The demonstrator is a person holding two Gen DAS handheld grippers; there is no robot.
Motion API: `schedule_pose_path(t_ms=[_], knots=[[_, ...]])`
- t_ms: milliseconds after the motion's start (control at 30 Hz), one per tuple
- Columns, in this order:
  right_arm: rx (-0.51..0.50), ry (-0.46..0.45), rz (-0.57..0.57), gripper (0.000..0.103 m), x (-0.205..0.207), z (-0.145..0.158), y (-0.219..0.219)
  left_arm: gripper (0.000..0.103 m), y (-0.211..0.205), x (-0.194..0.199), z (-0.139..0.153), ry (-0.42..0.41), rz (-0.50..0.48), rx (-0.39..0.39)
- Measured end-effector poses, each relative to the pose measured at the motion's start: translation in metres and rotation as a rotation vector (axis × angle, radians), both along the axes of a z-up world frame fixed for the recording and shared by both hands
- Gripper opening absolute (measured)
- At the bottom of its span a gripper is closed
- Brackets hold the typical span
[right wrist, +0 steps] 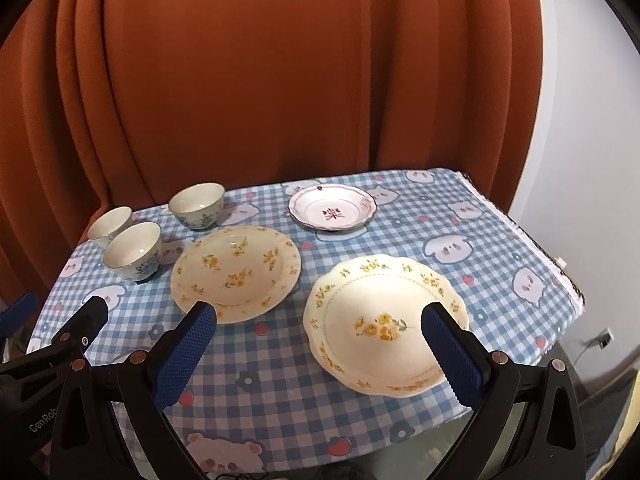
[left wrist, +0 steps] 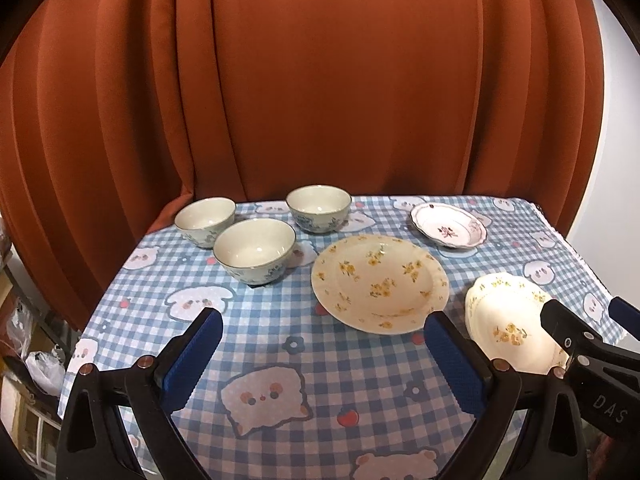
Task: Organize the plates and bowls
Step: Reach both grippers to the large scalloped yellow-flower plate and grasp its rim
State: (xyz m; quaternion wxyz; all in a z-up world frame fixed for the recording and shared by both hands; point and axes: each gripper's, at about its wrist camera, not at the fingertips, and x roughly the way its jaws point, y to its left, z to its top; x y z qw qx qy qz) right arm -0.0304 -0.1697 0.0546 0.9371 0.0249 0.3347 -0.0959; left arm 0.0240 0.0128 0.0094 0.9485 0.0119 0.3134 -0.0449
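Three cream bowls with blue flowers stand at the table's back left: one in front, one far left, one behind. A large cream plate with yellow flowers lies mid-table. A scalloped yellow-flowered plate lies front right. A small white plate with a pink flower lies at the back. My left gripper is open and empty above the cloth. My right gripper is open and empty near the scalloped plate.
The table wears a blue checked cloth with cartoon animals. An orange curtain hangs right behind it. A white wall is at the right. The table's right edge drops off to the floor.
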Motion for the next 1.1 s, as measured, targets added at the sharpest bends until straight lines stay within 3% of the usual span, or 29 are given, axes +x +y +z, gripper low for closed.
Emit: schedule_pose_path(t_ms=[400,1100], knots=[[0.04,0.037,-0.001,0.103,0.014,-0.018,-0.017,0.096,-0.024,0.017,-0.018,0.067,0.007,0.011],[0.037,0.204,0.108,0.1,0.096,-0.059,-0.159,0.09,-0.168,0.073,-0.066,0.287,0.098,-0.023]])
